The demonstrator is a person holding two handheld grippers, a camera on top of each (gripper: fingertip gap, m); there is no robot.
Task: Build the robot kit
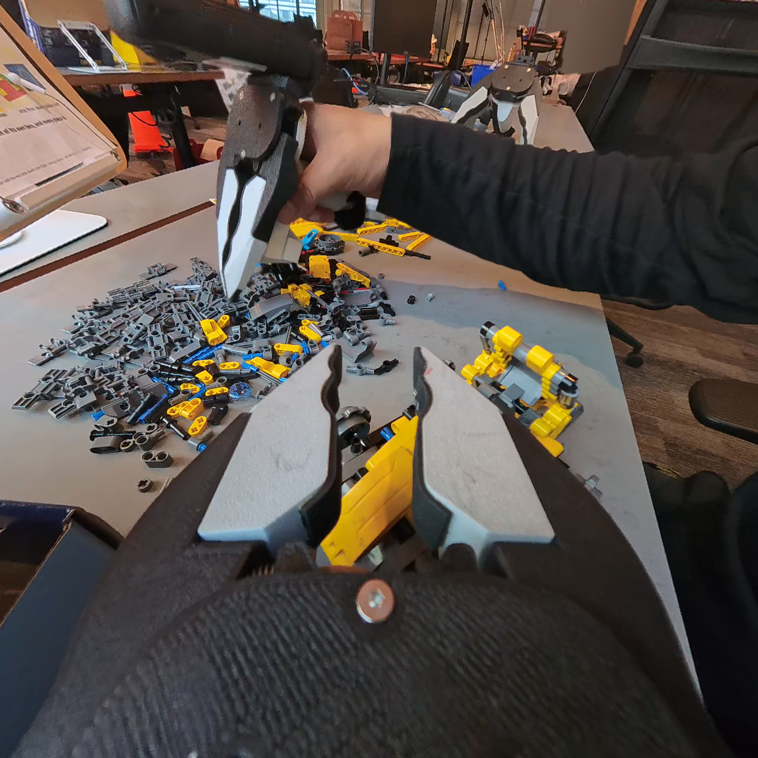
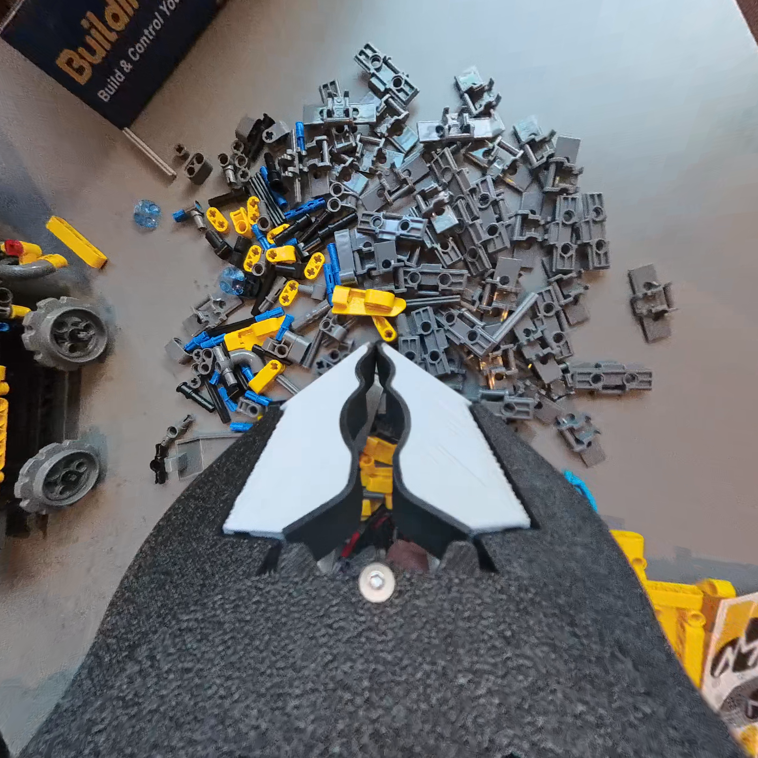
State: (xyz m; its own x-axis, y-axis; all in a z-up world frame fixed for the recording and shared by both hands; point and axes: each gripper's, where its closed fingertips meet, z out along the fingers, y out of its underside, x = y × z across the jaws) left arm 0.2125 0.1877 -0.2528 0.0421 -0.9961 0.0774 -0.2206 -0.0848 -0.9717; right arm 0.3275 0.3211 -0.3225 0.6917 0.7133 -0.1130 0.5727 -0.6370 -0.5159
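Observation:
My left gripper [image 1: 377,352] is shut on a yellow and black wheeled model [image 1: 373,488], which sits deep between its fingers with a grey wheel [image 1: 352,418] showing. The same model's grey wheels [image 2: 65,332] show at the left edge of the right wrist view. My right gripper [image 2: 375,346] is shut, its tips together and down on a pile of grey, black, yellow and blue building pieces [image 2: 471,246]. In the left wrist view a hand holds the right gripper [image 1: 234,291] with its tips touching the grey part of the pile [image 1: 164,340].
A yellow and grey sub-assembly [image 1: 529,385] stands right of my left gripper, near the table's right edge [image 1: 607,369]. Yellow beams [image 1: 385,238] lie behind the pile. A dark box [image 2: 102,53] lies near the pile, and a stand with a printed sheet [image 1: 49,135] is at the far left.

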